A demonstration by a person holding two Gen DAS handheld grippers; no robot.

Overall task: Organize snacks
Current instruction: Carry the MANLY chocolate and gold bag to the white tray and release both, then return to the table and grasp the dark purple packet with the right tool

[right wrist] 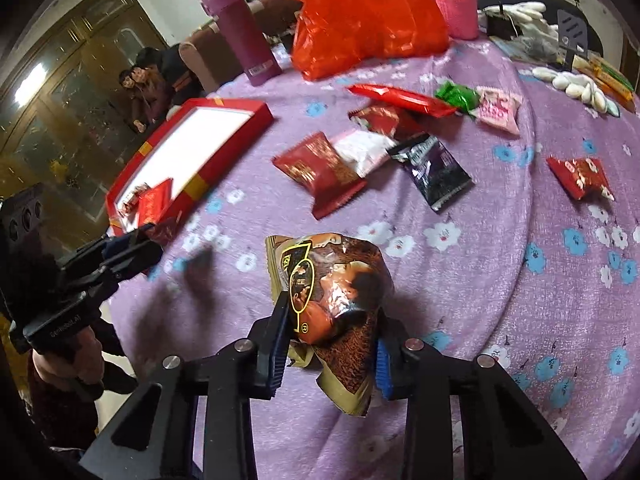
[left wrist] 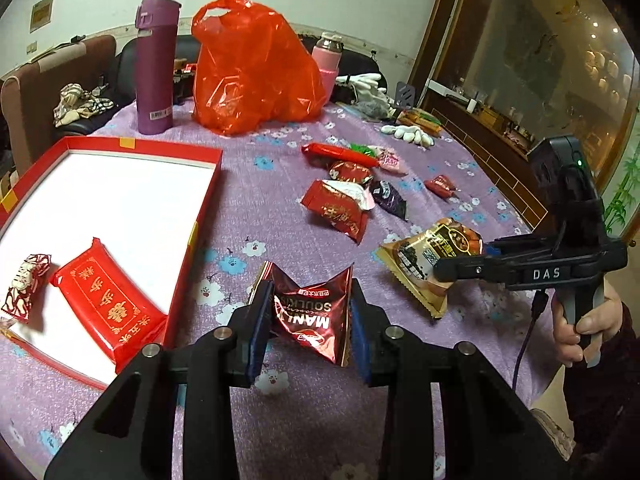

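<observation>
Two snacks were held at once: the left tongs (left wrist: 310, 320) pinched a dark red packet (left wrist: 312, 320) just beside the red box (left wrist: 208, 200), and the right tongs (right wrist: 330, 356) pinched a brown-and-gold packet (right wrist: 332, 284) above the purple desk (right wrist: 480, 280). It looked like the carrying step, with two red snacks already in the box. Next, each packet needed moving over the white inside, then letting go; more snacks (right wrist: 320, 168) waited.
</observation>
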